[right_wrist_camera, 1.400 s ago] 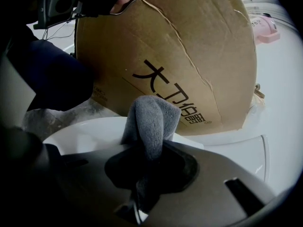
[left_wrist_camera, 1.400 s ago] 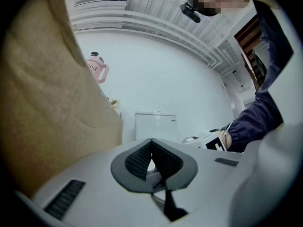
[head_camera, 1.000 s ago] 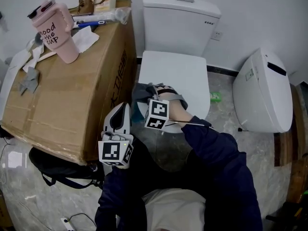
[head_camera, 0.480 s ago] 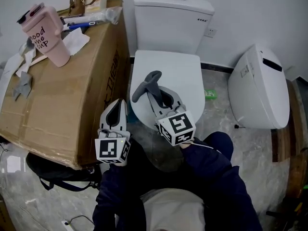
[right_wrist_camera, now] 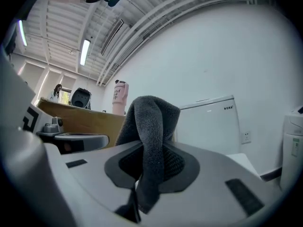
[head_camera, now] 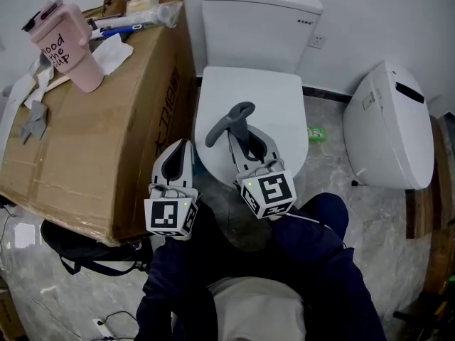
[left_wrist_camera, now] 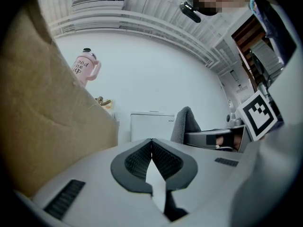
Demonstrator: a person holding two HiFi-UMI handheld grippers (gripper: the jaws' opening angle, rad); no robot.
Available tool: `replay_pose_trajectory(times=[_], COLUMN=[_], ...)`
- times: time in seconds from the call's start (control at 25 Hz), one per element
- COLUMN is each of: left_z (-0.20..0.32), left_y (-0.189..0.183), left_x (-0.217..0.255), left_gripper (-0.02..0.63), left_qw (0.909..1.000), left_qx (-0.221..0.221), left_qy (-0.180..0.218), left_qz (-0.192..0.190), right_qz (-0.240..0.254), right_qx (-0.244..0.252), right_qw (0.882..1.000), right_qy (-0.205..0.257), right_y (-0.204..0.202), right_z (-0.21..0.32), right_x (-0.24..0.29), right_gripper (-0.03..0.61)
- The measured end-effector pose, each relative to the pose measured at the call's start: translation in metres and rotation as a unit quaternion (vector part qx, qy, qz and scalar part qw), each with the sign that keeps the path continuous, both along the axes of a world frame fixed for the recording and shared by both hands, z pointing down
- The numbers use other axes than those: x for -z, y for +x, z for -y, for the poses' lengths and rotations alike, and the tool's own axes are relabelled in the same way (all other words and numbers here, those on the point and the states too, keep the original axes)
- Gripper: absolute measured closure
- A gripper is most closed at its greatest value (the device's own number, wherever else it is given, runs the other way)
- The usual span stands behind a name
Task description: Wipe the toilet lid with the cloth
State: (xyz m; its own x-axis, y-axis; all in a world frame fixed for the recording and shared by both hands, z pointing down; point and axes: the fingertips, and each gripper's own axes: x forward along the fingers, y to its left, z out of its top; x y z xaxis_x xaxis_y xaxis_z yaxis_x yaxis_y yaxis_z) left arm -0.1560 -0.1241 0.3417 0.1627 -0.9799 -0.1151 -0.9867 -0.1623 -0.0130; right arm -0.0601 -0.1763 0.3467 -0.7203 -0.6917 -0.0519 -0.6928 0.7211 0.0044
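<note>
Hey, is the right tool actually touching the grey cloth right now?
Touching. The right gripper view shows the cloth pinched between the jaws of the right tool, with its fold sticking up above them.

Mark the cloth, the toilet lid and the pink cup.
cloth (head_camera: 231, 121), head view, on its folded upper end.
toilet lid (head_camera: 281, 105), head view, on its bare right half.
pink cup (head_camera: 70, 54), head view, on the printed side of its body.

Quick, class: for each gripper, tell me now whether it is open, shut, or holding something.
Left gripper: shut, nothing between the jaws.
Right gripper: shut on the cloth.
</note>
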Motion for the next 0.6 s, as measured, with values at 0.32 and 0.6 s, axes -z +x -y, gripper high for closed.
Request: replay_pose_trajectory(times=[0.32,0.6], left_z=[-0.0042,-0.0069], left_y=[-0.0005,0.0028], left_x=[-0.0012,-0.0017], left_gripper=[0.598,0.598], left_qw=[1.0000,1.0000], left_qx=[-0.001,-0.005], left_qy=[-0.002,-0.003], left_qz=[0.002,0.001], right_qz=[-0.008,-0.009], right_qx=[0.001,0.002], right_qw=[1.000,1.000], right_qy=[-0.002,-0.002], right_y=[-0.0038,-0.0066], right_z=[-0.0024,-0.0036], right_x=[-0.0026,-0.0050], right_gripper=[0.512,0.512])
